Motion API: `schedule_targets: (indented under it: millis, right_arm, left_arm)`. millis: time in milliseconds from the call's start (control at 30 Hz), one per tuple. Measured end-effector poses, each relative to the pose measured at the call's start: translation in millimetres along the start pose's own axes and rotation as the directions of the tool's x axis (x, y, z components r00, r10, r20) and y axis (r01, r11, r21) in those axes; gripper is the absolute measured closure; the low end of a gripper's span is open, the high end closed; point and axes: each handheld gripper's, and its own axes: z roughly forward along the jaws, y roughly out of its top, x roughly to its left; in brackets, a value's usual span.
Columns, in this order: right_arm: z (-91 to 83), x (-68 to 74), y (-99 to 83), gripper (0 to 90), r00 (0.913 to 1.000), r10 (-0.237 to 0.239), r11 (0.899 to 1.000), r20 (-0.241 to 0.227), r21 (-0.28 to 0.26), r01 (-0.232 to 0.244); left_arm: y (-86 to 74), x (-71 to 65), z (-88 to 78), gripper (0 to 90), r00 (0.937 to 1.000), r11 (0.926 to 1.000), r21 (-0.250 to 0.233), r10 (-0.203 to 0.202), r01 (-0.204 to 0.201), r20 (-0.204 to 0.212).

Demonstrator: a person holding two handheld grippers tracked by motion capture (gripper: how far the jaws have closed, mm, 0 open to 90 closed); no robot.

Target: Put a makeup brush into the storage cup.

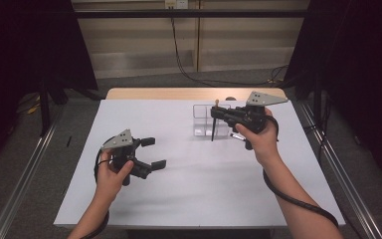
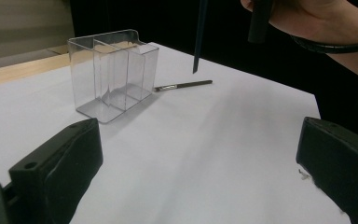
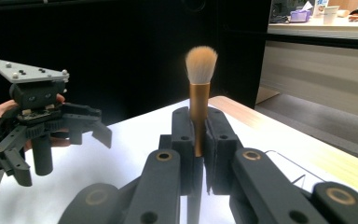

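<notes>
High view, near to far: the left gripper hangs idle at seven o'clock, fingers apart and empty. The right gripper, fingers clamped on the makeup brush, holds it above the clear organizer at one o'clock, not yet dropped in. Beyond it, a thin brush lies on the tabletop, probably next.

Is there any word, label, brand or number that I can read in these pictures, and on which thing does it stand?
None can be read.
Clear organiser, makeup brush, small brush: no print shows.
Items on the far counter: too small and blurred to read.
</notes>
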Motion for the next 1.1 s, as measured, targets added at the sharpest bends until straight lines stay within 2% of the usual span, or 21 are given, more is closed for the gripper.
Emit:
schedule_targets:
  millis: [633,1100]
  right_arm:
    - [2.8,-21.8,5.5,84.4,0.9977,0.006,1.000,0.067,-0.013,-0.006]
    - [4.9,-34.6,14.7,84.4,0.9932,-0.008,1.000,0.116,-0.024,0.011]
  left_arm:
    - [-5.0,0.1,-12.6,0.5,0.9999,1.0000,-0.002,0.009,-0.009,-0.013]
    - [-7.3,-0.6,-19.8,0.5,0.9996,0.9998,0.006,0.018,-0.018,-0.023]
